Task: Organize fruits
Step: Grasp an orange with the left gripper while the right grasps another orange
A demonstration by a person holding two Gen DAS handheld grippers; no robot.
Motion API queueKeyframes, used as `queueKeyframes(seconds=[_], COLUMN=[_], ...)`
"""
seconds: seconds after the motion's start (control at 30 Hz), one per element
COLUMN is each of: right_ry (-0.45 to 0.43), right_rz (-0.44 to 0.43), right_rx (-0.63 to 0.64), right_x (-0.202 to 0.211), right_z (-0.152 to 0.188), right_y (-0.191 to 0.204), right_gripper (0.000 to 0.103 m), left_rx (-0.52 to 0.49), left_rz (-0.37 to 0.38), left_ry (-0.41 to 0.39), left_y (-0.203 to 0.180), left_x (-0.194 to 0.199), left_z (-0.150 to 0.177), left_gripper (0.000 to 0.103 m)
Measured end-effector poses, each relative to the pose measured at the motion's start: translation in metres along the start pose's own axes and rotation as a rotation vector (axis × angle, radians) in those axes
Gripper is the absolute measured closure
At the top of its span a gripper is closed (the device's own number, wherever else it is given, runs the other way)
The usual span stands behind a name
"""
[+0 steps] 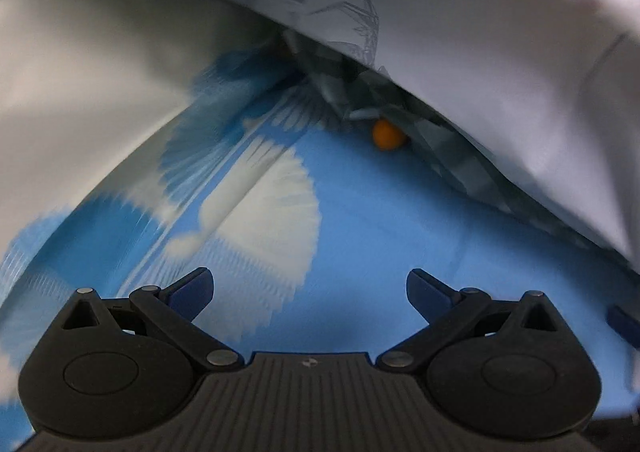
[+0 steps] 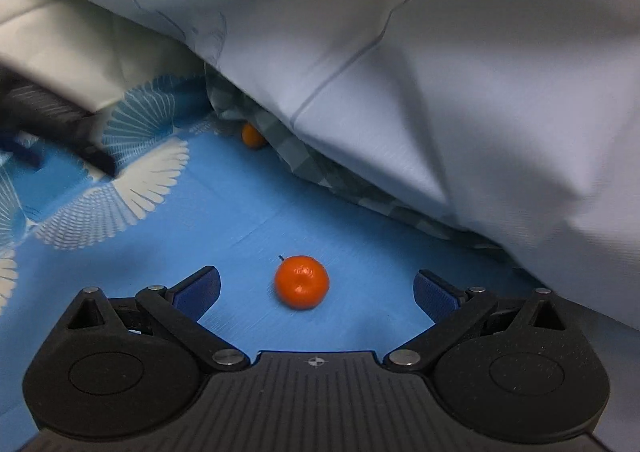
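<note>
A pale grey-blue quilt (image 2: pixel 460 83) is lying bunched across the far and right-hand parts of both views, its checked grey-green underside (image 2: pixel 320 167) showing along the lifted edge. Beneath it, a blue bedsheet (image 2: pixel 248 211) printed with white and dark-blue fan-shaped feathers is spreading toward the cameras. Taking the quilt edge as the landmark: the right gripper (image 2: pixel 316 290) is hovering low over the sheet on the near side of that edge, jaws standing wide apart and gripping nothing, with a tangerine (image 2: pixel 302 282) resting on the sheet between its blue fingertips (image 2: pixel 200 288), touching neither. The left gripper (image 1: pixel 310 292) is likewise standing wide open and empty, facing the edge from the near side; in the right wrist view it is appearing only as a dark blur (image 2: pixel 56 123) to the left of the quilt. A second, smaller-looking orange fruit (image 1: pixel 387 135) is sitting just at the quilt edge, partly tucked under the overhang.
</note>
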State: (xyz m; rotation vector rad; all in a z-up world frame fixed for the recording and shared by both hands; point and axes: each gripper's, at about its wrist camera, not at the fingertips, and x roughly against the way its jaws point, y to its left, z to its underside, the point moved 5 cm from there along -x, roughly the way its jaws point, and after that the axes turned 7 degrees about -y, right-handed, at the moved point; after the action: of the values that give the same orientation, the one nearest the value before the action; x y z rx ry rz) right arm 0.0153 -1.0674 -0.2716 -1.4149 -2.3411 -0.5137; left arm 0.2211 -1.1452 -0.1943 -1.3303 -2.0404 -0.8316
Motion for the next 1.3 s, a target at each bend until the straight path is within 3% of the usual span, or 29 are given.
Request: queueKeyframes(seconds=[0.27, 0.4, 0.43, 0.5, 0.57, 0.6, 0.67, 0.77, 0.93, 1.17, 1.3], right_ry=[-0.027, -0.029, -0.039, -0.057, -0.06, -0.059, -0.058, -0.036, -0.009, 0.073, 0.116], right_rz=[-0.032, -0.023, -0.027, -0.044, -0.055, -0.065, -0.077, -0.079, -0.088, -0.087, -0.083], right_rx=[0.036, 0.045, 0.04, 0.033, 0.034, 0.031, 0.011, -0.008, -0.041, -0.06, -0.084], right_x=[-0.046, -0.052, -0.051, -0.046, -0.045, -0.044, -0.041, -0.038, -0.01, 0.062, 0.114], right_z=[0.016, 0.022, 0.021, 0.02, 0.019, 0.02, 0.021, 0.02, 0.018, 0.037, 0.046], right_y=[-0.003, -0.007, -0.007, -0.008, -0.009, -0.01, -0.013, -0.016, -0.021, -0.015, 0.002], right_gripper=[0.002, 0.005, 0.007, 0.037, 0.065, 0.066, 0.066, 0.066, 0.066, 0.066, 0.066], left_rx=[-0.064, -0.094, -0.094, -0.089, -0.078, -0.067, -0.078, -0.111, -0.074, -0.049, -0.027], left_rz=[-0.008, 0.003, 0.005, 0.009, 0.057, 0.113, 0.107, 0.115, 0.145, 0.141, 0.102], left_ry=[-0.051, -0.075, -0.077, -0.083, -0.105, -0.099, -0.101, -0.113, -0.113, 0.006, 0.045], left_y=[-0.026, -0.043, -0.046, -0.051, -0.055, -0.057, -0.056, -0.054, -0.033, 0.011, 0.036], left_x=[-0.115, -0.148, -0.155, -0.163, -0.165, -0.166, -0.164, -0.158, -0.121, -0.038, 0.041], left_z=[-0.048, -0.064, -0.067, -0.074, -0.077, -0.078, -0.079, -0.074, -0.047, 0.048, 0.105], left_gripper=[0.0, 0.0, 0.0, 0.002, 0.041, 0.062, 0.062, 0.063, 0.062, 0.062, 0.063])
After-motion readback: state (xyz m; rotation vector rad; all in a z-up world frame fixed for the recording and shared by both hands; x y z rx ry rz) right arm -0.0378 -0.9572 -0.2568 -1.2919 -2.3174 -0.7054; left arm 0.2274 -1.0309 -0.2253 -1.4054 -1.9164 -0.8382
